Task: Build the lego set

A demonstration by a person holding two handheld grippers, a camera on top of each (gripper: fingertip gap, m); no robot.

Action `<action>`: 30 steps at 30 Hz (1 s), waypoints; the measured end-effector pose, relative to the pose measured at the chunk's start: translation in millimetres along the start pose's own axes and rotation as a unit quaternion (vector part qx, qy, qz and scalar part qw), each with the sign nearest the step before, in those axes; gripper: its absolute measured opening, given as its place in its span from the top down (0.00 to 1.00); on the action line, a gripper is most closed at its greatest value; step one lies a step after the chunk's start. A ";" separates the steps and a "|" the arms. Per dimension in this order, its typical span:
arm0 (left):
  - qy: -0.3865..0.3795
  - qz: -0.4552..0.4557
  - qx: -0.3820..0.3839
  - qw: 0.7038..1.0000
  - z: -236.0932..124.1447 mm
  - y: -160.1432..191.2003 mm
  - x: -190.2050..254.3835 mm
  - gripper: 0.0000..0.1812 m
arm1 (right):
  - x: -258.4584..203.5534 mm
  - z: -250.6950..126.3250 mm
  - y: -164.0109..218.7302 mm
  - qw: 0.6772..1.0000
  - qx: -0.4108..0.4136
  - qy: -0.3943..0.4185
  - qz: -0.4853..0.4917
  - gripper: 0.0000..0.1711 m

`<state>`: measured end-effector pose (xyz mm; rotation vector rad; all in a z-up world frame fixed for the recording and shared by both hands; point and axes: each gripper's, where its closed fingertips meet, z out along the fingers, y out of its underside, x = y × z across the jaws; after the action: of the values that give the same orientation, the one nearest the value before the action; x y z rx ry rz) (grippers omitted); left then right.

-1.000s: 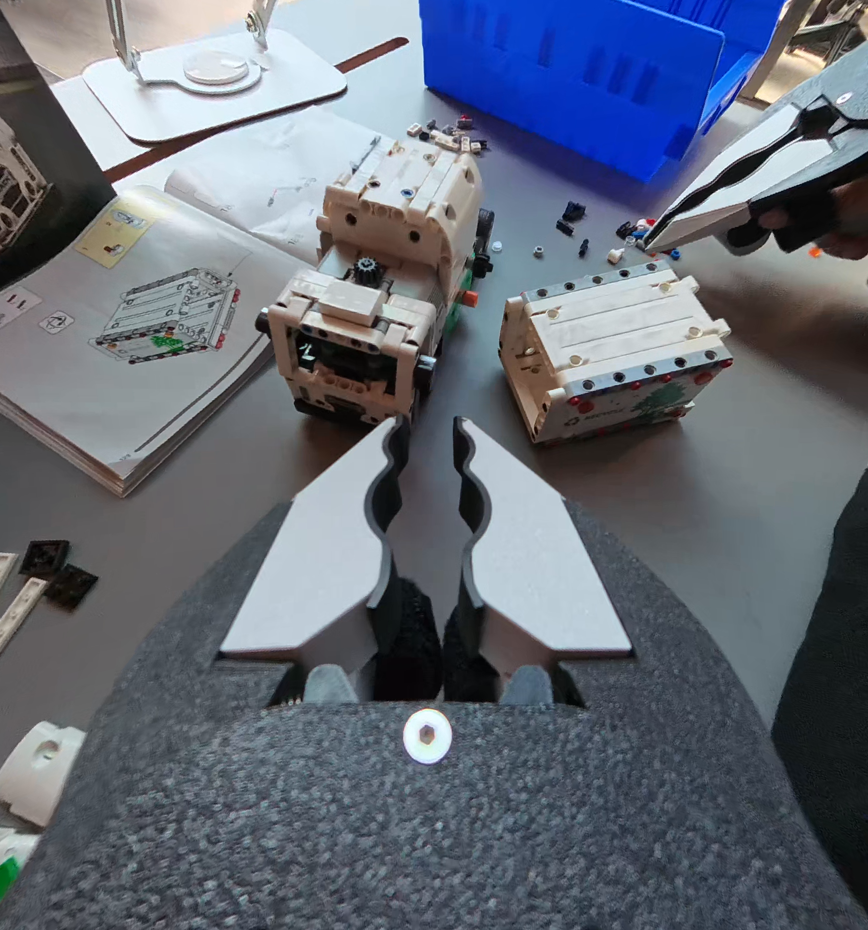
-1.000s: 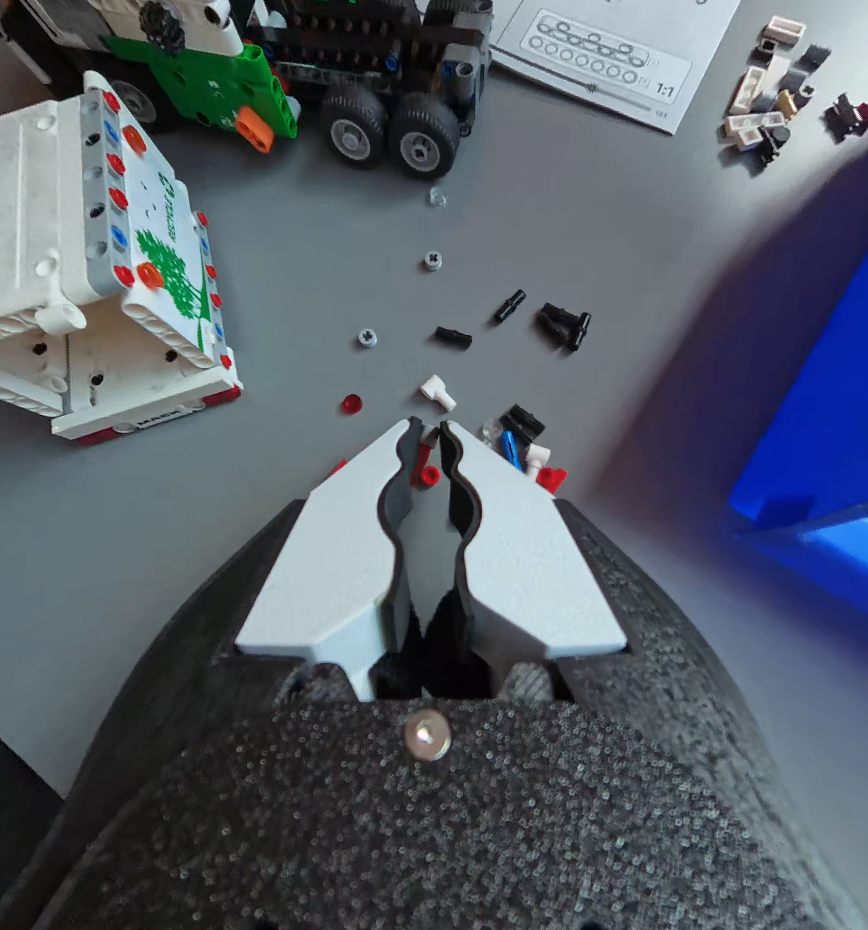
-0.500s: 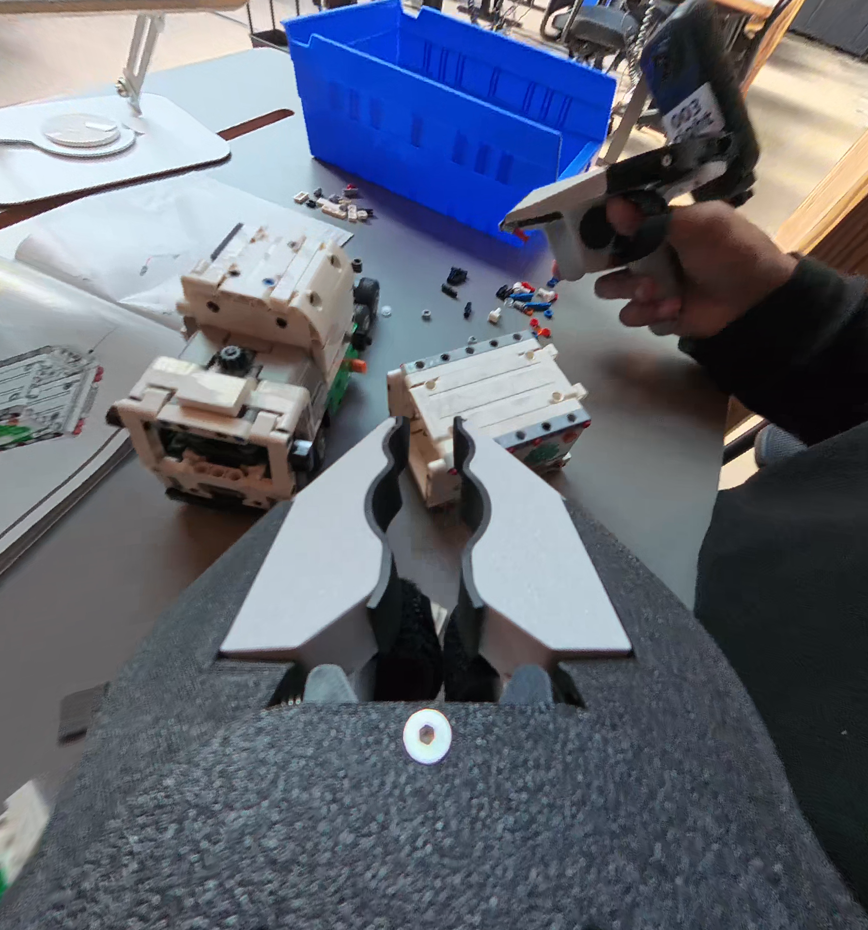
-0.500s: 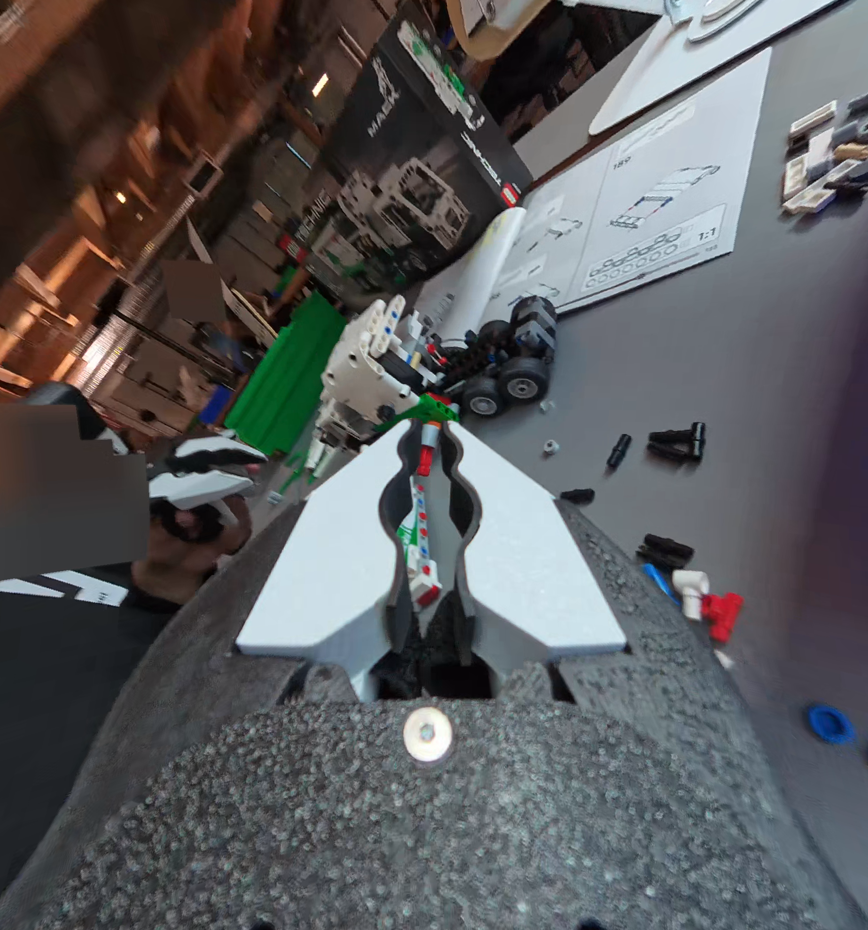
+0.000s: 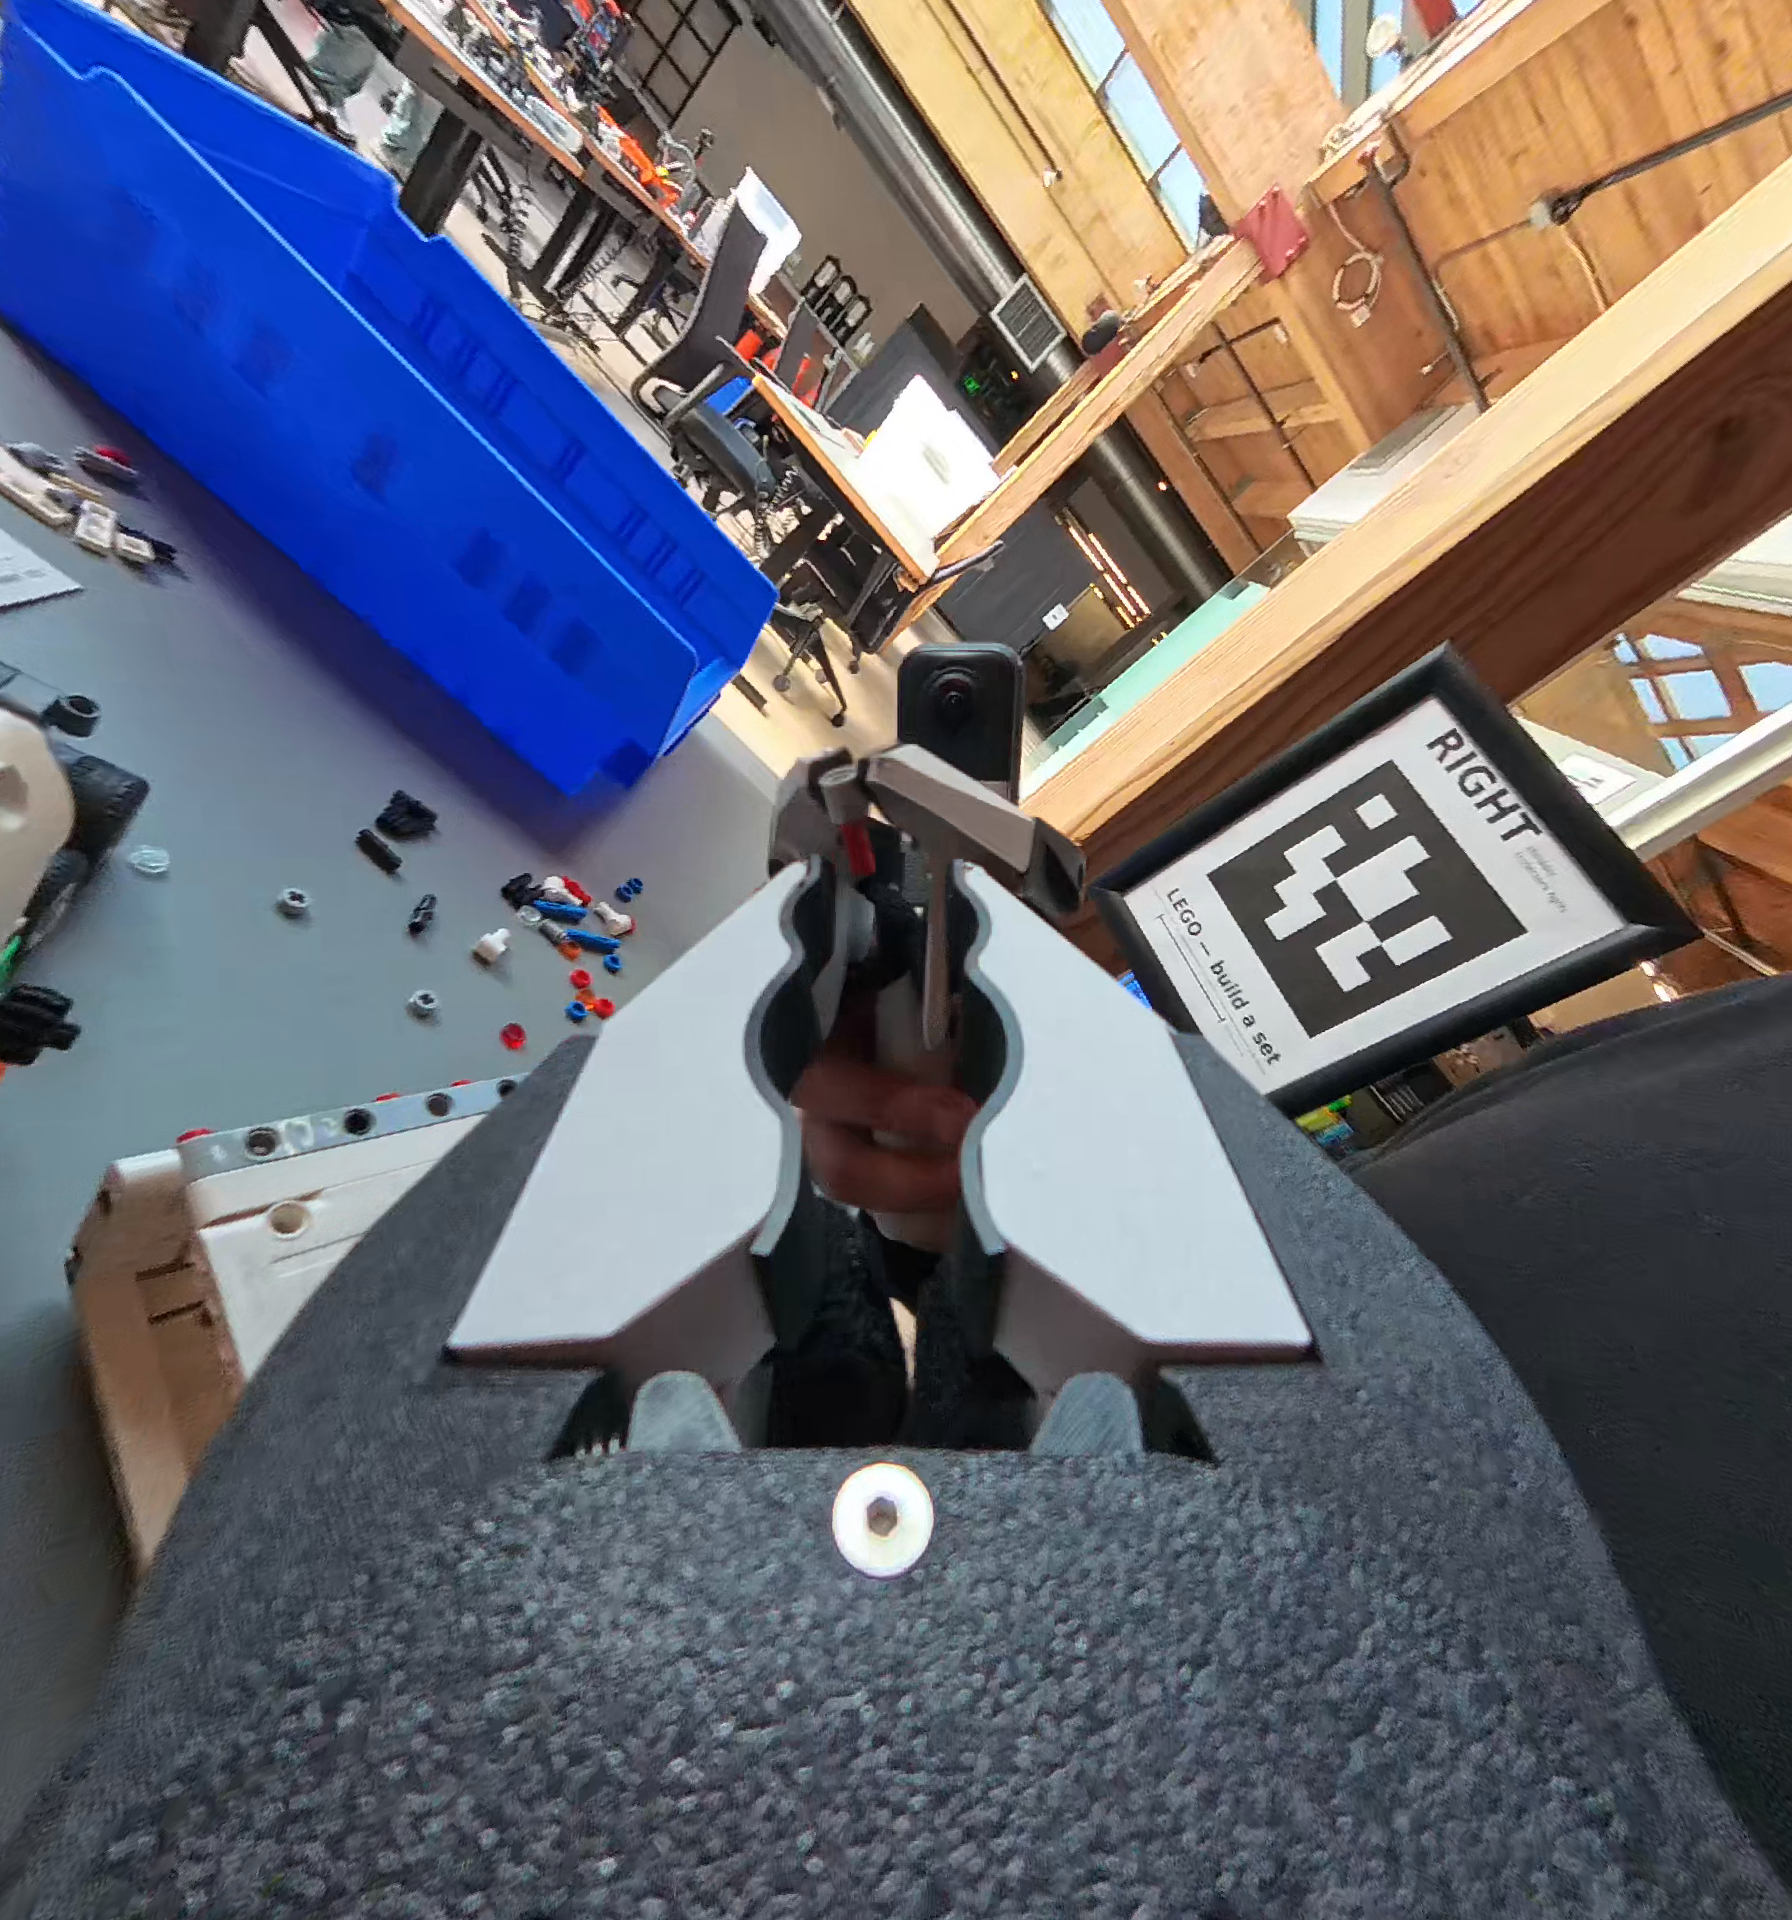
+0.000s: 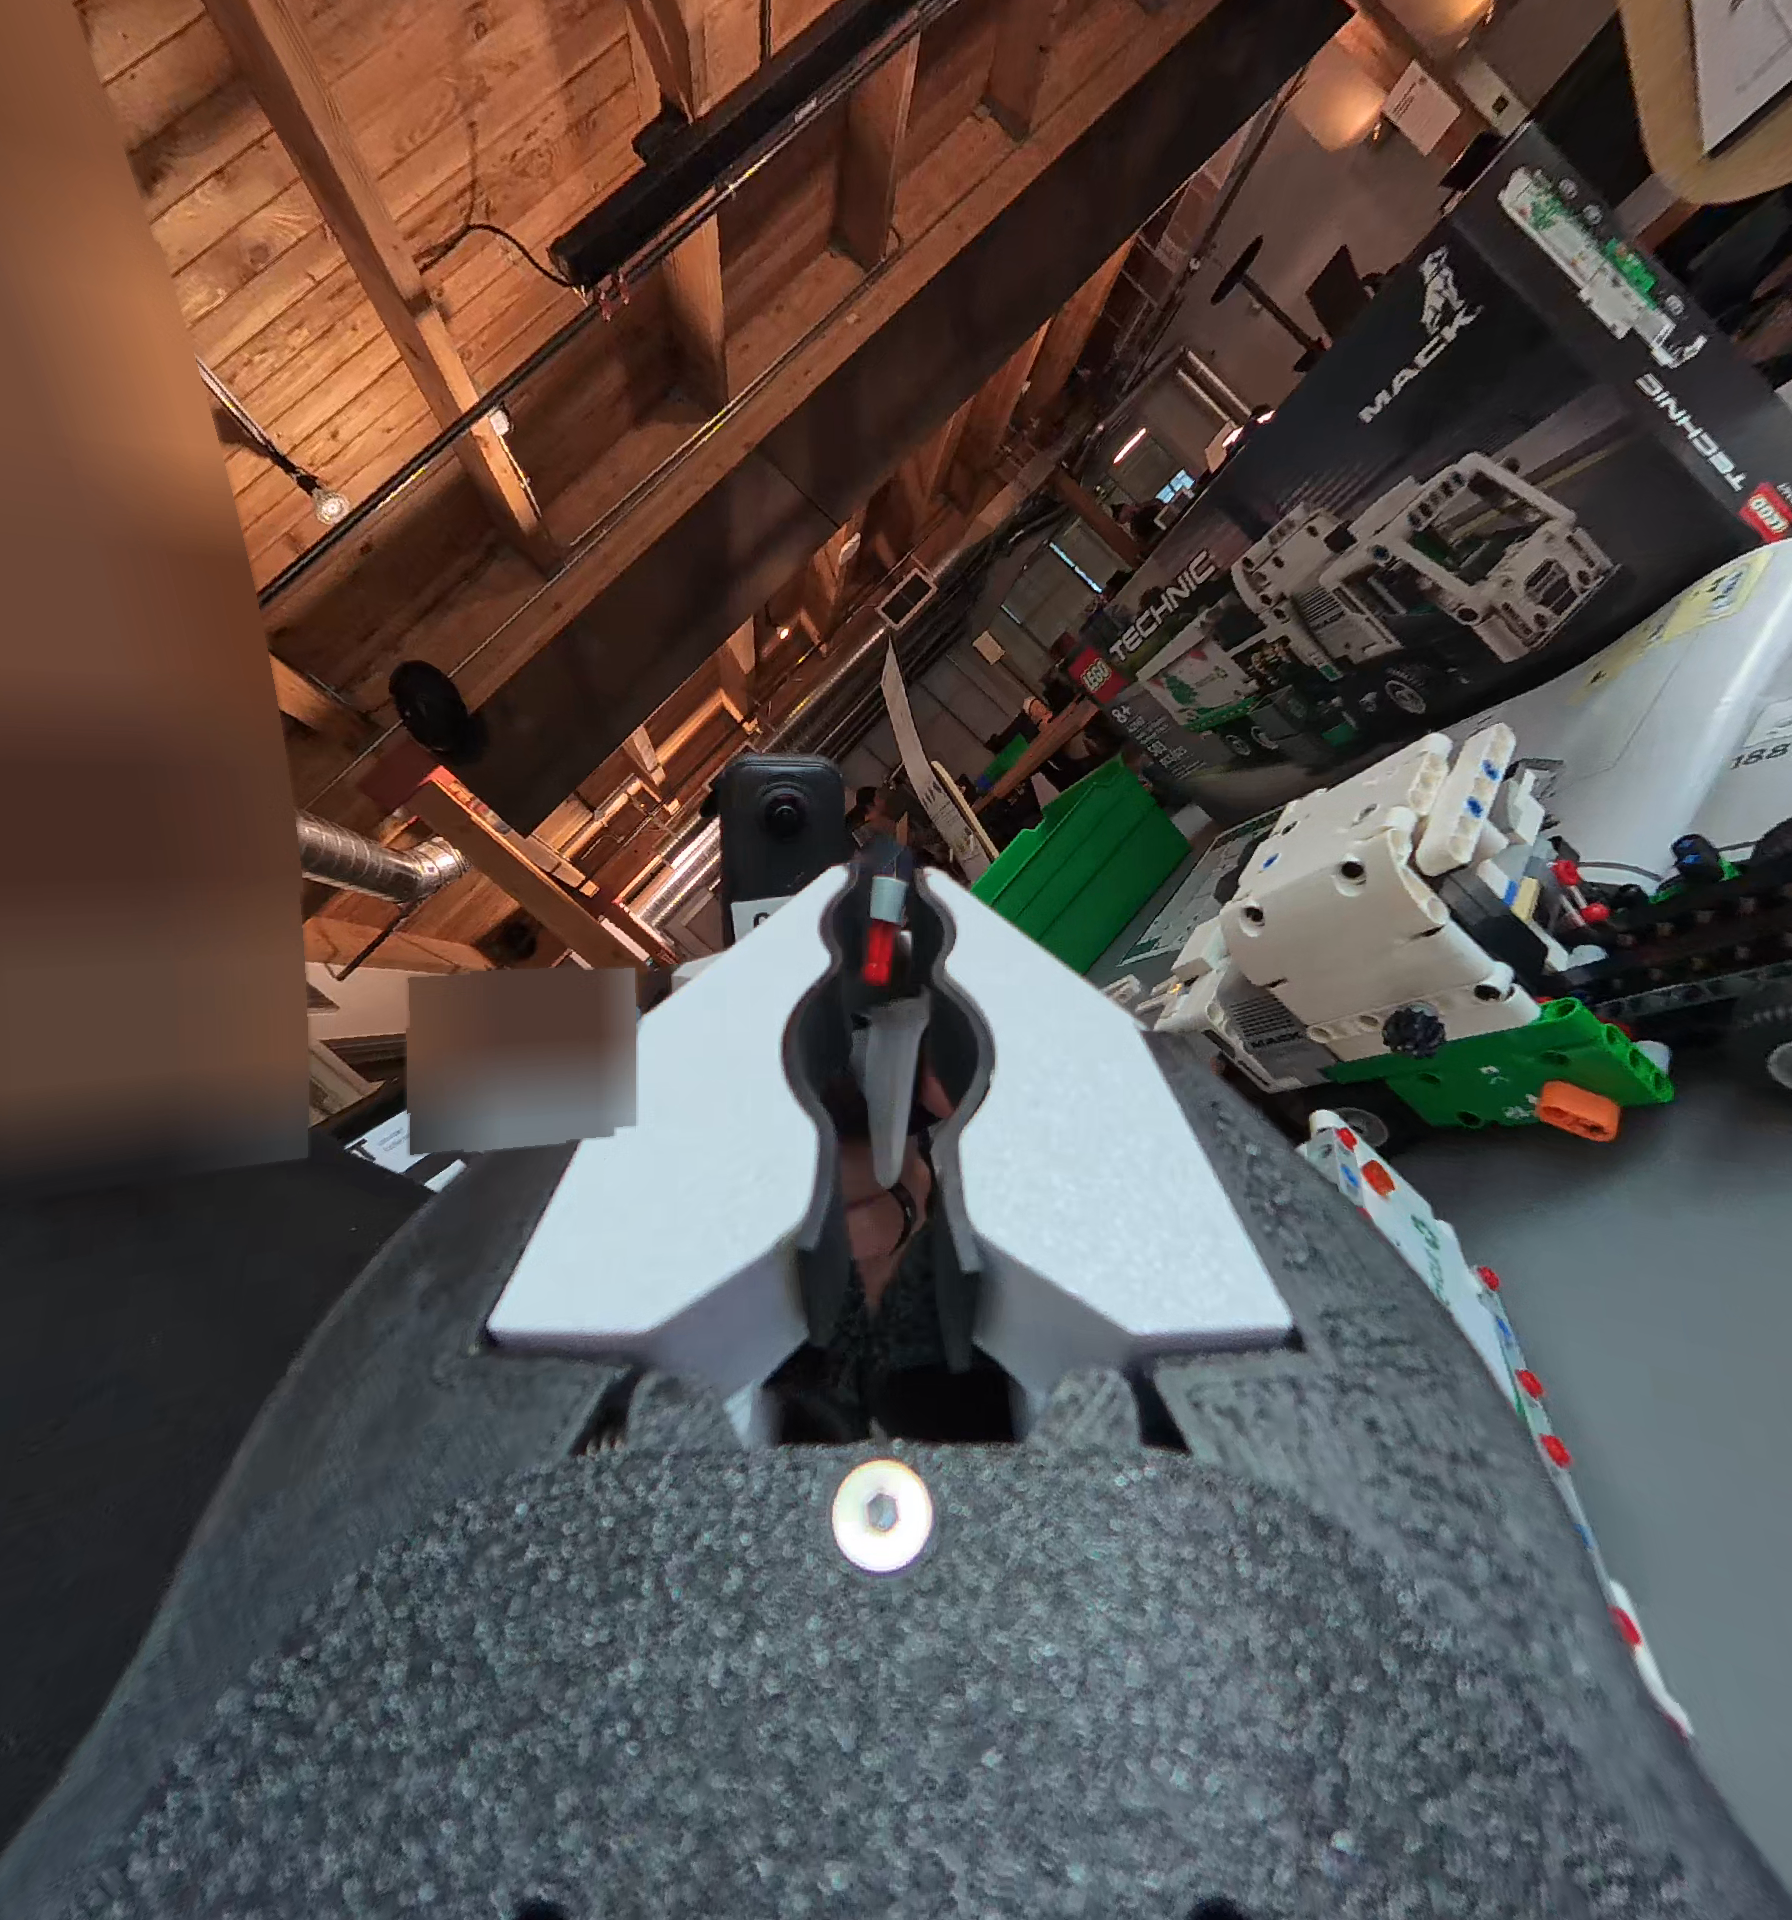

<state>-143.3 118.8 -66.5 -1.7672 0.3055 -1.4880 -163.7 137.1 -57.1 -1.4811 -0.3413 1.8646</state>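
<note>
The grey counter (image 5: 248, 748) carries a long blue bin (image 5: 352, 416) along its far side. The white lego truck (image 6: 1391, 956), with green side panel and black wheels, stands on the counter in front of the boxed set's dark carton (image 6: 1494, 499). Just beside it lies the white box-shaped body section (image 5: 279, 1226), studded with red and blue pins. Both tools are lifted off the counter and point at each other. The left tongs (image 5: 879, 914) are parted, with nothing between them. The right tongs (image 6: 884, 904) are pinched on a small red pin (image 6: 877, 948) at their very tips. Loose small pieces (image 5: 559, 925), black, red, blue and white, lie scattered near the bin.
</note>
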 end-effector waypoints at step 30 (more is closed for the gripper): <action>-0.306 0.261 -0.291 0.868 -180.8 103.8 -98.1 0.99 | 160.3 -148.6 25.8 0.785 -0.381 0.401 -0.280 0.97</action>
<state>-305.3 38.4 -209.2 -2.2707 0.8789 -0.4130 -48.5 193.7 -236.0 -2.2107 -1.0400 0.4880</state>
